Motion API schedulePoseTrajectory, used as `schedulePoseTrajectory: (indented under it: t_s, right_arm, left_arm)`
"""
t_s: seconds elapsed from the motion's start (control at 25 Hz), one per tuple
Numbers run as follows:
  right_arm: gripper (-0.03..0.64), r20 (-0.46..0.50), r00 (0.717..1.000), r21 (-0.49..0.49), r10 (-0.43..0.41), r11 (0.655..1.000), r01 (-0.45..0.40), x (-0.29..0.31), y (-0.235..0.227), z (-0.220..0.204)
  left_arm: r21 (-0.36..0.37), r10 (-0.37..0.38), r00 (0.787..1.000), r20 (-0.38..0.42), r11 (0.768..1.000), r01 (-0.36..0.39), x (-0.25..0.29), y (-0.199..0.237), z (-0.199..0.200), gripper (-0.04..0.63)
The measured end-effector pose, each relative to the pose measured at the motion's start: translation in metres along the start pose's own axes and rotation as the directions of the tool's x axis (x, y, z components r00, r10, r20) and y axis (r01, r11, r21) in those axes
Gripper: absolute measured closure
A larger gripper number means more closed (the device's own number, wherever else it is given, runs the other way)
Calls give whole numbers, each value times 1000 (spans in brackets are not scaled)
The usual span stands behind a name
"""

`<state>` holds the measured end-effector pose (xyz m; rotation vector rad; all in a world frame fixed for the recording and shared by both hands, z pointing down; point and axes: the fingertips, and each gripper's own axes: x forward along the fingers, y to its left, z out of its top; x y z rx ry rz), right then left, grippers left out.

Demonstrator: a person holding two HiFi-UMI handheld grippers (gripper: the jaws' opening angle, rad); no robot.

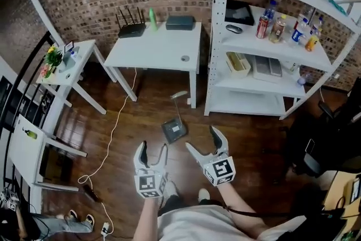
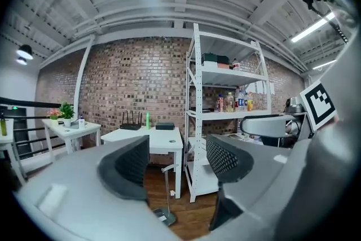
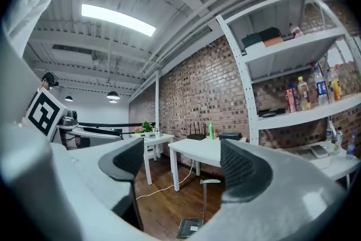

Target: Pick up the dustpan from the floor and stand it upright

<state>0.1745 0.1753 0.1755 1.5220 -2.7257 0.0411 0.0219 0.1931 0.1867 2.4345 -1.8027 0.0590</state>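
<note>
The dustpan (image 1: 175, 131) sits on the wooden floor just in front of the white table (image 1: 155, 48), off that table's right front leg. Its pan lies flat on the boards and its thin handle (image 1: 179, 96) rises toward the table edge; both gripper views show the handle close to vertical already, so the job looks either finished or not yet begun, and I cannot say which. The left gripper (image 1: 153, 149) and right gripper (image 1: 202, 141) hover side by side, farther from the table than the dustpan and clear of it, each with its jaws spread wide and nothing between them. If a pickup is next, the right gripper is better lined up, since the handle shows between its jaws in its own view. It should close on the handle high up near the top grip, squarely across the rod, because so slim a stem would likely twist in a slanted pinch. The lift should be straight up so the pan hangs level, away from the table leg and from the white cable (image 1: 115, 127) trailing from under the table
</note>
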Motion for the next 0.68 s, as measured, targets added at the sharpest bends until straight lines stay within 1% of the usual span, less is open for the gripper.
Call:
schedulePoseTrajectory:
  t_s: [0.16,0.28,0.44,0.68]
  right_arm:
    - [210,26,999,3,-30,1000,29,-16,8,10]
    - [210,43,998,-17,-45,999,46,-17,18,16]
    - [210,45,999,-61,-27,998,30,-11,36,23]
    - [210,9,1000,-46,2,999,-2,2,73,12]
  left_arm:
    - [44,-28,999,40,999,26,-12,-11,21,275]
    - [78,-26,998,63,997,21,-23,-6,33,275]
    - [61,4,996,84,998,-9,-34,9,38,275]
    - [30,25,998,55,999,-26,-54,37,22,275]
